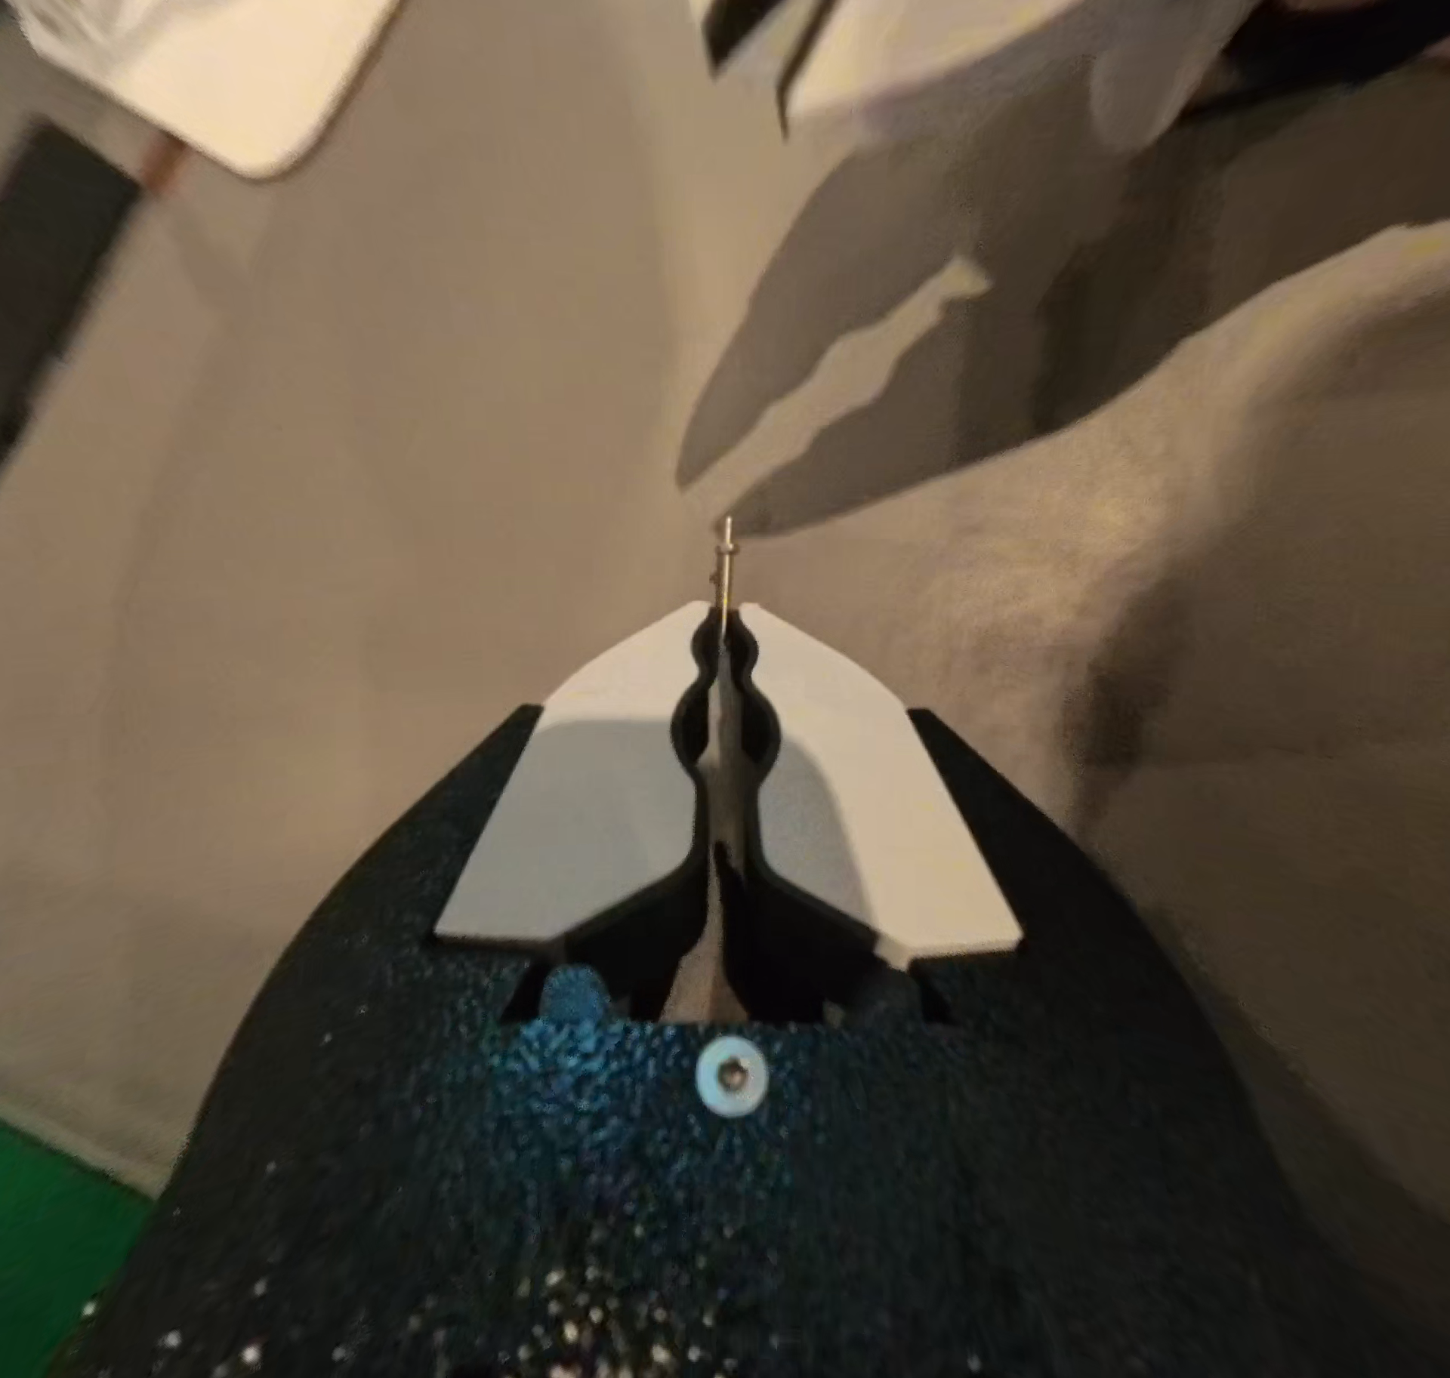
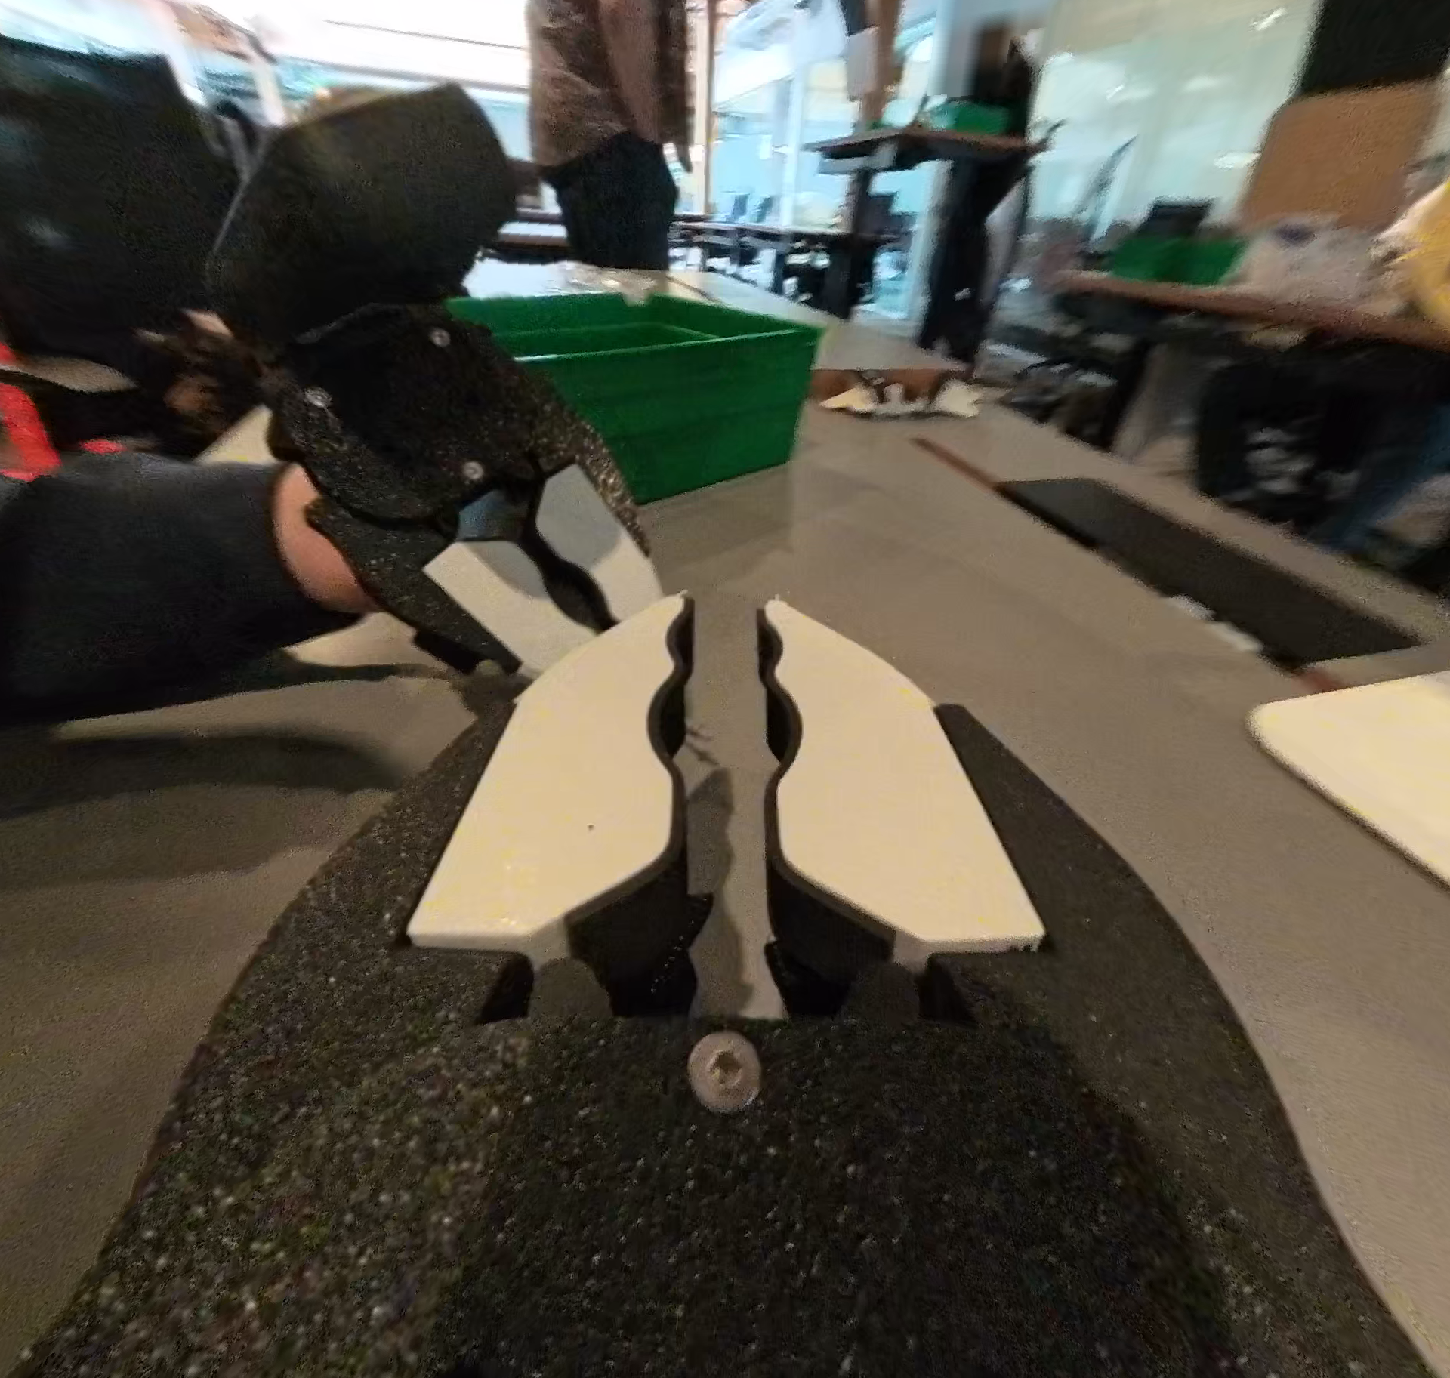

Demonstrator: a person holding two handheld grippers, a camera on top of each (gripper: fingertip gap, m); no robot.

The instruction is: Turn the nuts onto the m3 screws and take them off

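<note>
Left gripper [image 1: 726, 615]: white fingers closed together at the tips, a thin metal screw [image 1: 730, 579] pinched between them. The screw is held upright beyond the fingertips, over the grey table [image 1: 392, 477].

Nut [image 1: 729, 548]: small, metal, seated on the screw shaft a little below its free end, clear of the fingertips.

Right gripper [image 2: 726, 611]: fingers set apart with a plain gap; grey table is seen through the gap and nothing is gripped. In the left wrist view its blurred white fingers [image 1: 902, 367] are seen just above and right of the screw tip; whether the tip is touched cannot be told.

Green bin [image 2: 690, 407]: compartmented, placed on the table behind the left gripper [image 2: 628, 595], which is seen there held by a hand [image 2: 314, 548] in a dark sleeve.

White tray [image 2: 1365, 768]: flat, rounded corners, laid on the table right of the right gripper; a corner is also seen at upper left of the left wrist view.

Background: blurred desks and standing persons.
</note>
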